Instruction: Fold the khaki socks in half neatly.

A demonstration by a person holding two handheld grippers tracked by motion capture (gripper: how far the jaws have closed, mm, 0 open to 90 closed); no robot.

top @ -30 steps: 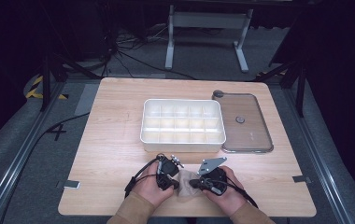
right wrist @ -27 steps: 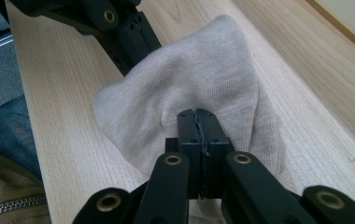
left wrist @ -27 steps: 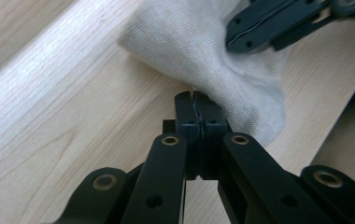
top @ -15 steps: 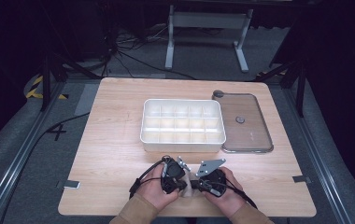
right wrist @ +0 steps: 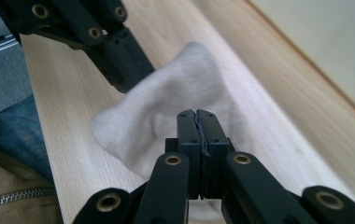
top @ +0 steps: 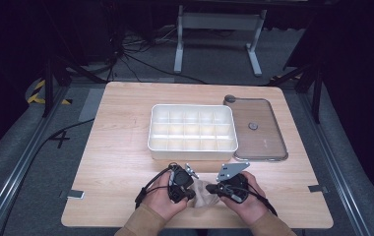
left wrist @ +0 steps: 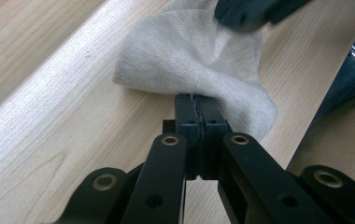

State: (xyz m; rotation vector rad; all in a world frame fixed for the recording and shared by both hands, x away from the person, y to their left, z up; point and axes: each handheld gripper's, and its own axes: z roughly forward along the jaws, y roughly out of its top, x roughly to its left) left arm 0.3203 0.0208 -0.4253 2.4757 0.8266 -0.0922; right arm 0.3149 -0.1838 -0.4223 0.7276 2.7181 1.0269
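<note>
High view: near the counter's [top: 126, 147] front edge, 2 hands bring the left gripper [top: 187, 189] and right gripper [top: 214, 189] together over a small beige cloth [top: 203, 194]. Each gripper's jaws are clenched on an edge of that cloth, which bunches up between them. Farther back sit a white compartment tray [top: 192, 130] and, just beside it, a clear lid [top: 256, 129].

One sock [top: 203, 192], one compartment tray [top: 192, 129], one clear lid [top: 257, 129], two tongs.
</note>
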